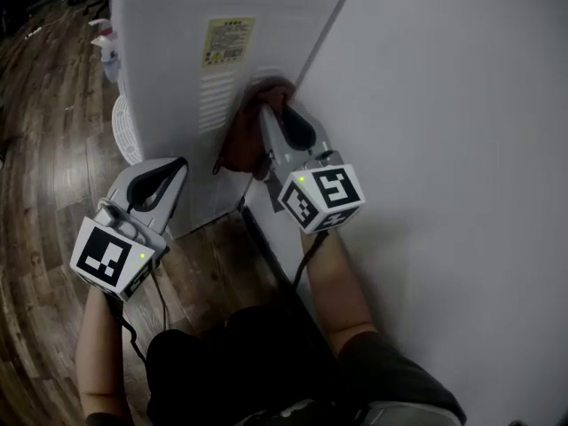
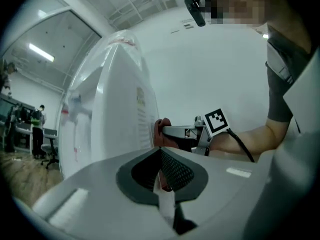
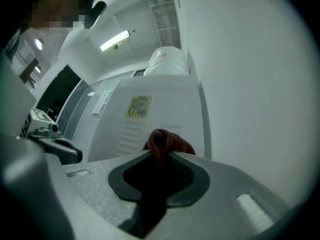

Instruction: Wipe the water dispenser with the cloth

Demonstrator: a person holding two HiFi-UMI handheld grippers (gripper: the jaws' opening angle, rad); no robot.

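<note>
The water dispenser (image 1: 177, 78) stands on the wooden floor (image 1: 44, 193) with its white back panel turned to the camera and its right edge close against the pale wall (image 1: 444, 105). A yellow label (image 1: 228, 41) sits high on the panel, with rows of vent slots (image 1: 217, 96) just below it.

The right tool (image 1: 273, 106) is clamped on a dark red cloth (image 1: 244, 136). In the right gripper view the fabric is bunched in a fold between the two jaws and bulges out past their tips. The cloth lies against the back panel, just below and to the right of the vent slots, near the panel's right edge beside the wall. Part of it hangs down along the panel under the tool. The right forearm (image 1: 342, 282) runs up along the wall to the marker cube (image 1: 321, 198).

The left tool (image 1: 176, 163) has its jaws together with nothing between them – the left gripper view shows the pads meeting in a single seam. It hovers near the panel's lower left part, well below the label, and whether it touches the panel cannot be told. It is apart from the cloth.

The right gripper view shows the clear water bottle (image 3: 167, 61) rising from the dispenser's top, under ceiling lights.
</note>
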